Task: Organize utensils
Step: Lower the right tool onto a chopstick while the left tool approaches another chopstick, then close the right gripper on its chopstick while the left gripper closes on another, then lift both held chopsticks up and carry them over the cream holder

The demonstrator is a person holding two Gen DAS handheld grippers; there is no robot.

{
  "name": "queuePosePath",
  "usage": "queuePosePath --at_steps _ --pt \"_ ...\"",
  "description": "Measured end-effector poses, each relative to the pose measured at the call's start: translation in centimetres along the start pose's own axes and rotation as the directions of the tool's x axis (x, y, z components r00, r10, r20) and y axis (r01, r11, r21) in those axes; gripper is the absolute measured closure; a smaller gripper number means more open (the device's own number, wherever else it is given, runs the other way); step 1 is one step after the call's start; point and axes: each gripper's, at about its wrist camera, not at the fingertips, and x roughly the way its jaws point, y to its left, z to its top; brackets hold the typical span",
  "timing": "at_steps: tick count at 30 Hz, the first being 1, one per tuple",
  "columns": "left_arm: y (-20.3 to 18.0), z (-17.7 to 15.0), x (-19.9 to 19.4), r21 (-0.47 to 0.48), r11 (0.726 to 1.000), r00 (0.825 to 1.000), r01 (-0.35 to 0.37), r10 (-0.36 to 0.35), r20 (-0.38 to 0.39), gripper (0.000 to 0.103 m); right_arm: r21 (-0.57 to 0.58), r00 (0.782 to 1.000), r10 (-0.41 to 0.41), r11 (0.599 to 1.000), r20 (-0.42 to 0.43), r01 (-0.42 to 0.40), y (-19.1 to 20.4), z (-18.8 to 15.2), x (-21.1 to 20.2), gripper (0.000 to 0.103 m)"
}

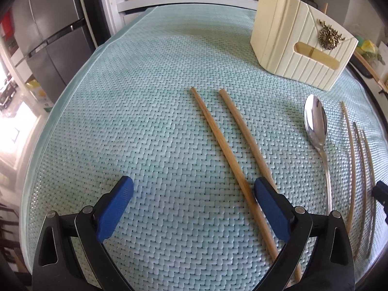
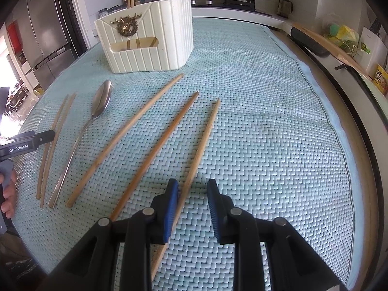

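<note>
A cream holder stands at the far side of the woven mat, a stove behind it. Five chopsticks and one spoon lie flat on the mat. The left gripper is spread wide above two chopsticks. The right gripper is part-open over the rightmost chopstick, whose near end is hidden under it.

Five chopsticks, one spoon, one holder
</note>
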Motion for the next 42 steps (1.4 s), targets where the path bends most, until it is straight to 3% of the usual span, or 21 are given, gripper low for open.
queuePosePath --at_steps 6,10,18,21,22,23,26,27,30,35,38,42 --pt "1.6 2.8 1.5 0.019 0.999 0.998 0.030 -0.029 -0.050 0.004 -0.035 1.000 -0.018 0.999 -0.018 0.017 -0.6 2.2 1.3 0.078" --pt "1.7 4.7 2.6 0.033 0.998 0.994 0.057 -0.053 -0.100 0.005 -0.039 0.998 0.015 0.999 -0.062 -0.018 -1.3 4.5 2.6 0.077" --pt "0.3 9.0 4.6 0.089 0.994 0.983 0.068 -0.052 -0.176 0.022 -0.033 0.990 0.025 0.999 -0.139 -0.030 -1.9 9.6 5.5 0.077" --pt "-0.3 10.1 4.8 0.105 0.991 0.980 0.078 -0.056 -0.193 0.044 -0.033 0.988 0.008 0.999 -0.157 -0.013 -1.7 10.8 6.3 0.081" --pt "-0.6 10.4 4.8 0.108 0.990 0.979 0.086 -0.064 -0.195 0.056 -0.033 0.987 -0.005 0.999 -0.160 0.000 -1.7 11.0 6.4 0.091" --pt "-0.8 10.6 4.8 0.108 0.990 0.978 0.090 -0.067 -0.197 0.067 -0.028 0.987 -0.009 1.000 -0.158 0.005 -1.7 11.2 6.6 0.094" --pt "-0.8 11.0 4.9 0.091 0.991 0.977 0.102 -0.082 -0.199 0.093 -0.004 0.989 0.005 1.000 -0.145 -0.006 -2.0 11.8 7.0 0.096" --pt "-0.7 11.0 4.8 0.075 0.990 0.974 0.123 -0.106 -0.198 0.093 0.002 0.991 0.010 1.000 -0.134 -0.010 -2.1 11.9 6.9 0.096" --pt "-0.4 10.2 3.7 0.046 0.986 0.975 0.162 -0.153 -0.160 0.096 0.028 0.995 0.041 0.999 -0.087 -0.038 -2.7 11.7 6.3 0.097" --pt "0.4 9.5 -0.1 0.009 0.972 0.971 0.237 -0.236 -0.045 0.099 0.060 0.993 0.102 0.993 0.064 -0.106 -3.5 10.7 2.2 0.097" --pt "0.6 9.1 -3.3 0.006 0.961 0.960 0.276 -0.276 0.040 0.100 0.052 0.978 0.124 0.990 0.166 -0.134 -3.5 10.2 -1.2 0.097" --pt "0.7 8.1 -8.4 0.024 0.948 0.936 0.316 -0.316 0.157 0.100 0.045 0.940 0.170 0.981 0.295 -0.191 -3.0 8.9 -6.3 0.097"
